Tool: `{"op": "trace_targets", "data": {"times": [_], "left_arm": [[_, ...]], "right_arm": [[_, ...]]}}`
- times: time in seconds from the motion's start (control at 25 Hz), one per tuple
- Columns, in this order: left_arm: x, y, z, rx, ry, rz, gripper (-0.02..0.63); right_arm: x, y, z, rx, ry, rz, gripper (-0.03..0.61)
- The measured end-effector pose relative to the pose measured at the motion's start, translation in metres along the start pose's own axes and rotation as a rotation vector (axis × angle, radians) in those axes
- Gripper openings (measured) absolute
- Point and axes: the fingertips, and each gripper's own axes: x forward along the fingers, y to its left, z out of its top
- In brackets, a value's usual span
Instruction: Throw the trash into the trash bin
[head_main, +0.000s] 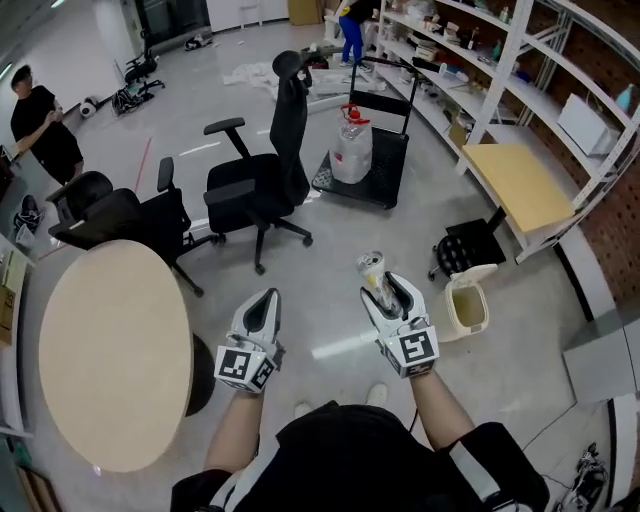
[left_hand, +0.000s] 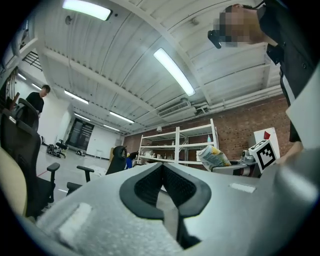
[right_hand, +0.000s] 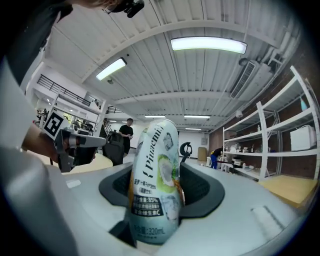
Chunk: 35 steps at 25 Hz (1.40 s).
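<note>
R claw (head_main: 388, 288) was clamped on a drink can (head_main: 372, 266), abt half apart, w/ the can standing upright in its grip above the floor. L claw (head_main: 262, 306) was closed up w/ nothing in it, alongside the R one and near the edge of the round desk (head_main: 110, 360). Trash bin (head_main: 452, 318) sat on the floor w/ its lid up, near the can on the person's R, in front of the shelving (head_main: 520, 110).

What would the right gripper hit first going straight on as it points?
Nothing close: open floor ahead of the right gripper, shut on the can. Farther on, probably the tall black office chair; depth unclear.
</note>
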Motion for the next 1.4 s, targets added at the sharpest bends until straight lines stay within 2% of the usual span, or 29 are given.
{"op": "trace_targets", "data": {"times": [0.2, 0.56, 0.68, 0.84, 0.96, 1.12, 1.4], "left_arm": [[0.057, -0.055, -0.006, -0.018, -0.011, -0.084, 0.000], [0.166, -0.157, -0.030, -0.025, -0.005, -0.233, -0.001], [0.199, -0.203, -0.035, -0.037, -0.011, -0.304, 0.000], [0.230, -0.260, -0.052, -0.071, -0.006, -0.416, 0.000], [0.247, -0.295, -0.068, -0.095, 0.013, -0.494, 0.000], [0.268, -0.333, -0.082, -0.109, 0.044, -0.578, 0.000], [0.318, -0.371, -0.105, -0.137, 0.068, -0.704, 0.000]], "right_arm": [[-0.032, -0.069, 0.001, -0.015, -0.017, -0.075, 0.238], [-0.092, -0.193, -0.023, -0.008, -0.006, -0.217, 0.238], [-0.130, -0.234, -0.024, -0.022, 0.004, -0.287, 0.238], [-0.191, -0.284, -0.036, -0.019, 0.031, -0.422, 0.238], [-0.228, -0.308, -0.048, -0.011, 0.049, -0.519, 0.238], [-0.259, -0.324, -0.065, 0.018, 0.086, -0.597, 0.238], [-0.283, -0.357, -0.082, 0.033, 0.121, -0.732, 0.238]]}}
